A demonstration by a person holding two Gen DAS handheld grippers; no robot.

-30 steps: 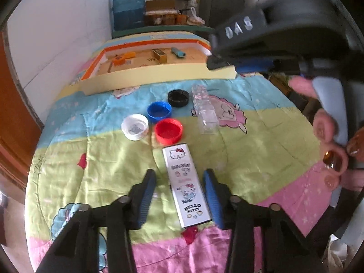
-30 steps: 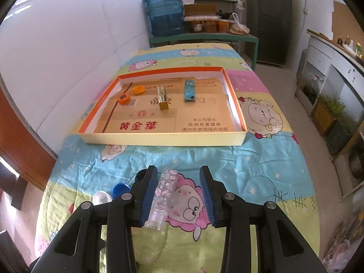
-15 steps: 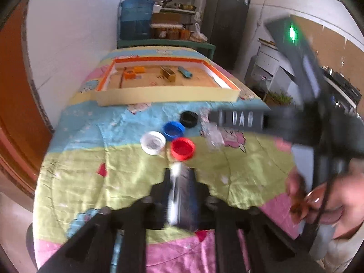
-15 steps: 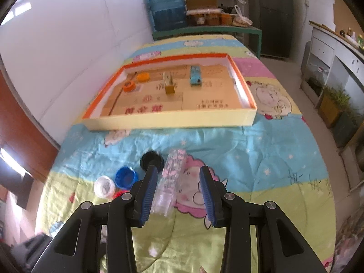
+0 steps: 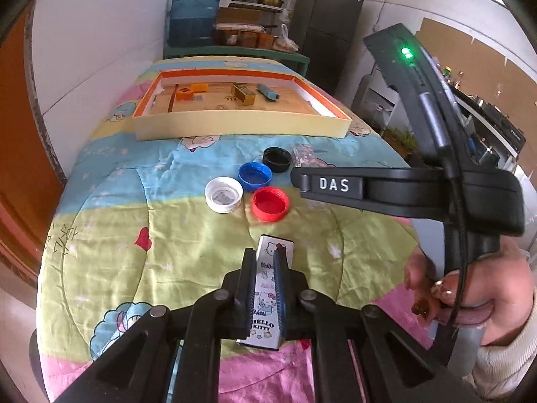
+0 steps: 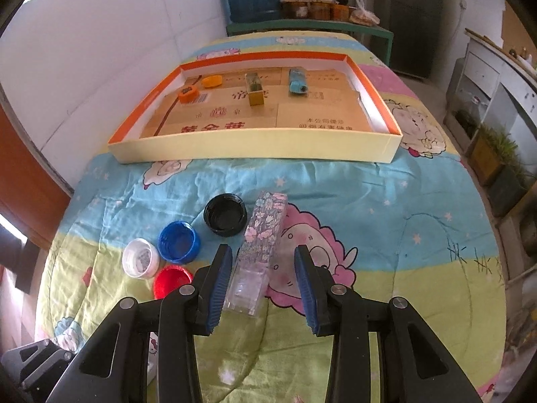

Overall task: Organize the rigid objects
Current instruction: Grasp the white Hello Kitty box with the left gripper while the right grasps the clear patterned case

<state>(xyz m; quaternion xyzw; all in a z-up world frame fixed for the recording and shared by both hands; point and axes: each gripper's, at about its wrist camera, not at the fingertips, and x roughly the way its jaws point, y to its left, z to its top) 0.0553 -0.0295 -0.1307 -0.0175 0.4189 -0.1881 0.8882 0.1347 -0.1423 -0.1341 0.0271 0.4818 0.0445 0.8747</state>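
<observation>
My left gripper (image 5: 264, 260) is shut on the white Hello Kitty box (image 5: 268, 288) and holds it tilted just above the quilt. My right gripper (image 6: 263, 262) is open, its jaws either side of the clear floral box (image 6: 258, 248) that lies on the quilt. Four caps lie nearby: black (image 6: 225, 214), blue (image 6: 179, 241), white (image 6: 140, 258) and red (image 6: 172, 280). The orange-rimmed cardboard tray (image 6: 255, 149) lies beyond and holds several small items.
The right gripper's body (image 5: 402, 188) crosses the left wrist view above the caps. In the tray lie an orange piece (image 6: 188, 95), a gold box (image 6: 255, 92) and a blue lighter (image 6: 297, 82). A wall runs along the left; the table edge falls off on the right.
My left gripper has shut on the Hello Kitty box and raised it off the quilt. My right gripper has come down closer around the clear floral box.
</observation>
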